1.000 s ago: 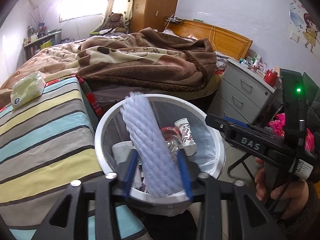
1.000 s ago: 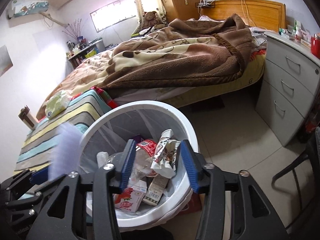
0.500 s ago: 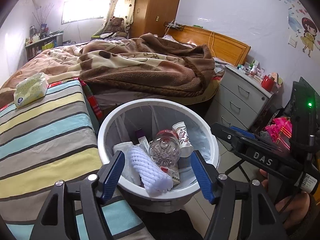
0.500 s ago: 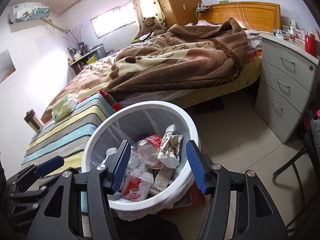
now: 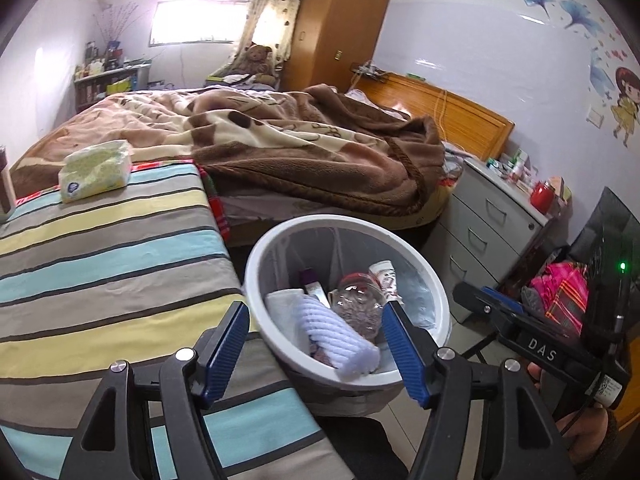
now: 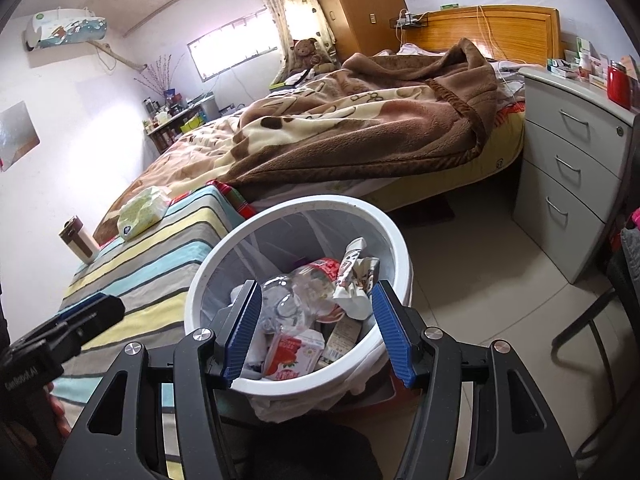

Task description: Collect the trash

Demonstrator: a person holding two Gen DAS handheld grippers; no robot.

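The white foam net sleeve (image 5: 340,340) that your left gripper (image 5: 314,344) held upright a second ago now lies in the trash bin (image 5: 416,256), and that gripper's jaws have just been opening, though they have held wide with nothing between them over the last half second; in the left view the bin has slid from centre toward 4 o'clock, so the striped cloth (image 5: 100,260) fills the 9 o'clock side. Your right gripper (image 6: 316,328) stands wide too, empty, its blue pads (image 6: 244,328) framing the bin's contents from above without pressing on anything. In the bin the sleeve rests at 6 o'clock against the near rim, touching a crushed clear bottle (image 5: 358,304) at its right; a crumpled wrapper (image 6: 356,276) sits at 1 o'clock, and a red-and-white carton (image 6: 294,354) with a strawberry picture lies at 6 o'clock in the right view; its print is too small to read. The letters "DAS" (image 5: 542,350) show on the right gripper's body at 4 o'clock of the left view; writing on the left gripper's side at 8 o'clock of the right view is upside down and unclear. A green tissue pack (image 5: 96,170) lies on the cloth at 10 o'clock, its round blue logo illegible; a brown-and-white cup (image 6: 78,242) stands at the cloth's far edge. The bin's base is hidden behind the grippers; your hand (image 5: 580,436) is cut off at 4 o'clock.
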